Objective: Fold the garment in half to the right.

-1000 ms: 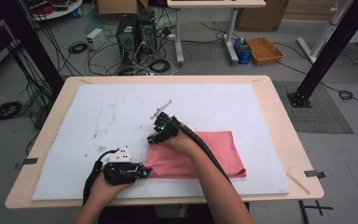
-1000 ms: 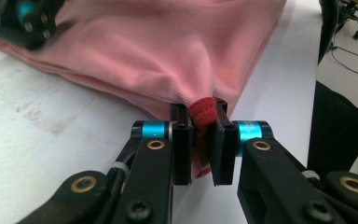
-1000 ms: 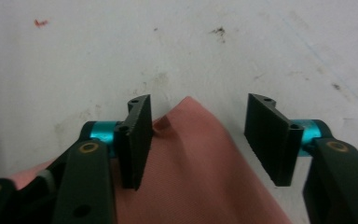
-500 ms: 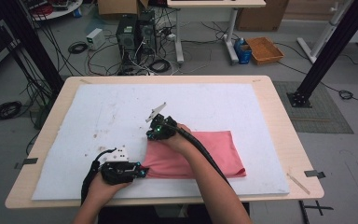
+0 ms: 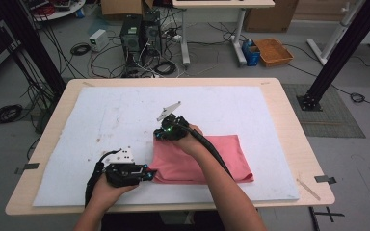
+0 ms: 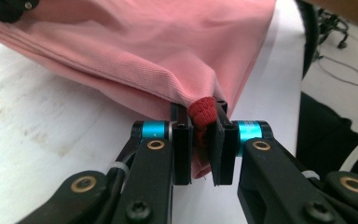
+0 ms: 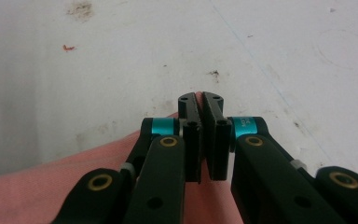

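A folded pink cloth [image 5: 207,159] lies on the white mat [image 5: 125,110], right of the middle. My left gripper [image 5: 149,174] is at the cloth's near left corner and shut on it. In the left gripper view a bunched red-pink fold of the cloth [image 6: 121,51] sits pinched between the jaws of the left gripper [image 6: 201,116]. My right gripper [image 5: 158,136] is at the far left corner, pointing down and left. In the right gripper view the right gripper [image 7: 199,100] has its jaws together, with a sliver of the cloth [image 7: 51,186] caught at their tips.
The mat covers most of a wooden table [image 5: 289,120]. Bare mat stretches left and beyond the cloth, with small stains [image 7: 79,9]. Behind the table are computer towers [image 5: 139,33], loose cables and an orange bin [image 5: 272,50] on the floor.
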`<state>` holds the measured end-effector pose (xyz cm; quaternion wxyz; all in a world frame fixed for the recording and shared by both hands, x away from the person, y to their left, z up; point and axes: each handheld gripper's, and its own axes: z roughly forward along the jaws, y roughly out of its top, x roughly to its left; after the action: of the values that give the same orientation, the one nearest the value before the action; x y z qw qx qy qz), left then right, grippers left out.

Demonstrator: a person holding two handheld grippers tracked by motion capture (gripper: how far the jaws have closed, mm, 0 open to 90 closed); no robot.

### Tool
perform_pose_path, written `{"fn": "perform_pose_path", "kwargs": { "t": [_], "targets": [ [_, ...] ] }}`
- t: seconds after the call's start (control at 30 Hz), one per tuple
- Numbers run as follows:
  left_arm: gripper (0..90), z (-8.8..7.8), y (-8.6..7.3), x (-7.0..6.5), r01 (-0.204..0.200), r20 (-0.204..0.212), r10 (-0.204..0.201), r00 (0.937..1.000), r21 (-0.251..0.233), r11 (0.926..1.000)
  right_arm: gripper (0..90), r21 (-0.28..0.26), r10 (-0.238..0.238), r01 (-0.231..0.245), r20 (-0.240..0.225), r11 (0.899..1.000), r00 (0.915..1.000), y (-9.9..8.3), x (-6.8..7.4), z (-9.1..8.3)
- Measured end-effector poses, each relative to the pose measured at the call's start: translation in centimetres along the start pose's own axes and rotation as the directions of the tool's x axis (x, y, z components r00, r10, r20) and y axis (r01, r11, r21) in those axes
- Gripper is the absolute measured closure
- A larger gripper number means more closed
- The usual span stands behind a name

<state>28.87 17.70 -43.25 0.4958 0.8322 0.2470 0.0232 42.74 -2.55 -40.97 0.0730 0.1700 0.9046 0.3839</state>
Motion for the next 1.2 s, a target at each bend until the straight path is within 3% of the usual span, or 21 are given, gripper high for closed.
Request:
{"fn": "perform_pose_path", "kwargs": {
  "t": [0.27, 0.57, 0.93, 1.2],
  "targets": [
    [81.0, 0.3, 0.5, 0.0, 0.015, 0.025, -0.014, 0.9996, -0.026, 0.9996, 87.0, -0.014, 0.012, -0.012, -0.003, 1.000, 0.9999, -0.2, -0.3, -0.7],
    [81.0, 1.1, 2.1, -0.4, -0.010, 0.074, 0.013, 0.9972, -0.041, 0.9991, 87.0, -0.048, 0.009, -0.008, 0.012, 0.999, 0.9999, -0.5, -0.8, -3.0],
    [81.0, 3.2, 5.8, -1.5, -0.058, 0.152, 0.066, 0.9861, -0.061, 0.9965, 87.0, -0.091, 0.008, -0.003, 0.051, 0.996, 0.9987, -2.4, -1.4, -7.1],
    [81.0, 5.6, 8.2, -2.3, -0.084, 0.189, 0.093, 0.9776, -0.053, 0.9950, 87.0, -0.132, 0.051, -0.040, 0.076, 0.990, 0.9958, -4.6, -2.1, -9.6]
  ]
}}
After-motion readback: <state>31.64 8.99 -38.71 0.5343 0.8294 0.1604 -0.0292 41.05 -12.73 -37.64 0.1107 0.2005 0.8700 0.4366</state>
